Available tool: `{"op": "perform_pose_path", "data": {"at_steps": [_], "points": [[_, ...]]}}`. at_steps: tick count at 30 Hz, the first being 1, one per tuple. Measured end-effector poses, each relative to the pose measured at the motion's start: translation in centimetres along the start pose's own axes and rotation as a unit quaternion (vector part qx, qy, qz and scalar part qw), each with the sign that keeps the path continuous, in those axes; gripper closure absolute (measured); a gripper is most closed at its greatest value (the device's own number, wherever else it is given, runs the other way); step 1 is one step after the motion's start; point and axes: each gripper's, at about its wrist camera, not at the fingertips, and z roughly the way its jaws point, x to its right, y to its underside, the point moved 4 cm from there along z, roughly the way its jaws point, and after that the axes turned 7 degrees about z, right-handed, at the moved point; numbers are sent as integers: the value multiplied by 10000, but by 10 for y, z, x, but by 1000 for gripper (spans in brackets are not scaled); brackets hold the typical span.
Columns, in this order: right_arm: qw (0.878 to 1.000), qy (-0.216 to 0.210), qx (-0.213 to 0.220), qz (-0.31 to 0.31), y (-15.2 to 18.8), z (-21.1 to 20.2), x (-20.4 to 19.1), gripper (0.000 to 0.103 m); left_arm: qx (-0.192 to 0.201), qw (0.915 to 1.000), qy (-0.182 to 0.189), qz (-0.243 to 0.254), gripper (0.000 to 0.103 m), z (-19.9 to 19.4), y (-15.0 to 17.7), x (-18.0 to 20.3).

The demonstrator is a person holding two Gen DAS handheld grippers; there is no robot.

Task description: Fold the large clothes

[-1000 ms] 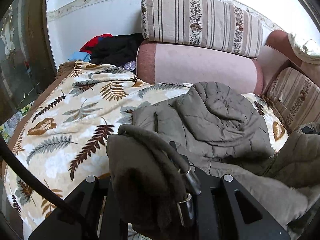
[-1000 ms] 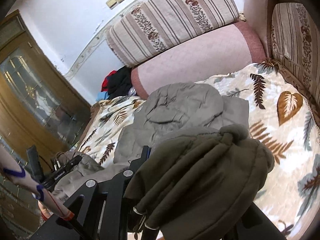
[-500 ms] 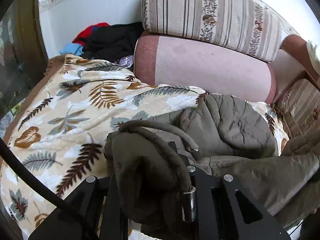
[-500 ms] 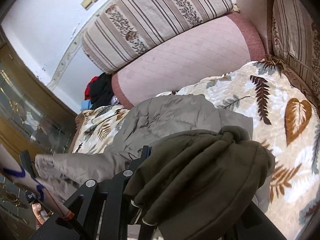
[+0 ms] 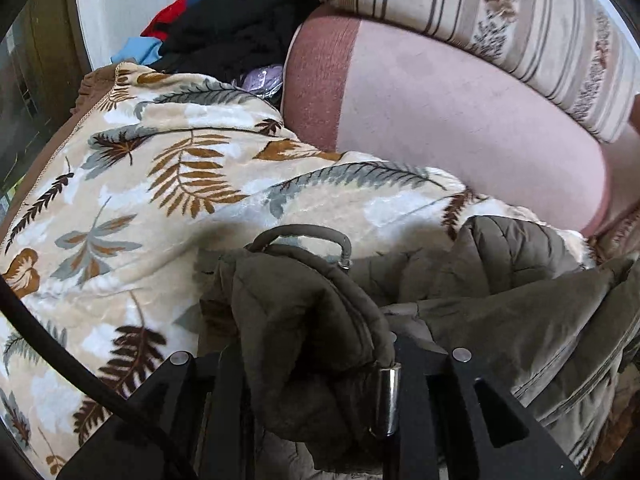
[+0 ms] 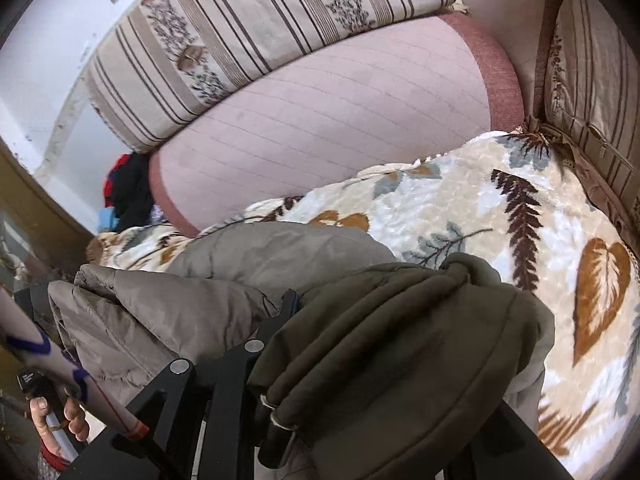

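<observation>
No readable writing shows. Both grippers have come lower and closer to the leaf-print blanket (image 5: 168, 184) than a second ago. The left gripper (image 5: 316, 364), jaws just easing wider, still pinches a bunched fold of the olive jacket (image 5: 520, 320); the right gripper (image 6: 360, 360) clamps another. The jacket's long axis runs left to right across the near blanket.

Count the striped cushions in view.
2: one striped cushion lies atop the pink bolster at the back; another stands at the right end. Others may be hidden.
</observation>
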Motion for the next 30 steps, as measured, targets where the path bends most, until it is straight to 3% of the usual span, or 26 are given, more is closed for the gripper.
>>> {"op": "perform_pose_path", "data": {"at_steps": [6,10,13,16,19,22,24,27,30], "points": [[9992,382,-113,-83,-10,40,3,79,-174,9993,-114,-314,77,39,1,-2],[9988,435,-204,-2,-7,51,8,78,-185,9988,267,-362,68,22,-3,-7],[9996,20,-206,212,-9,36,11,67,50,9958,737,-535,60,-10,-6,-16],[9977,-491,-95,460,-9,14,13,53,312,9894,1238,-692,37,-40,-7,-21],[9949,-808,-45,595,-10,-2,12,39,654,9823,1536,-855,25,-69,-8,-22],[9949,-809,98,587,-9,-15,11,30,829,9828,1504,-685,25,-91,-13,-13],[9947,-814,298,553,-9,-28,8,13,838,9870,1305,-426,24,-100,-12,0],[9949,-627,762,227,-9,-49,-2,10,882,9906,1048,62,24,-104,-7,25],[9957,-214,796,-422,2,-47,-21,10,829,9913,908,472,24,-92,2,52]]}}
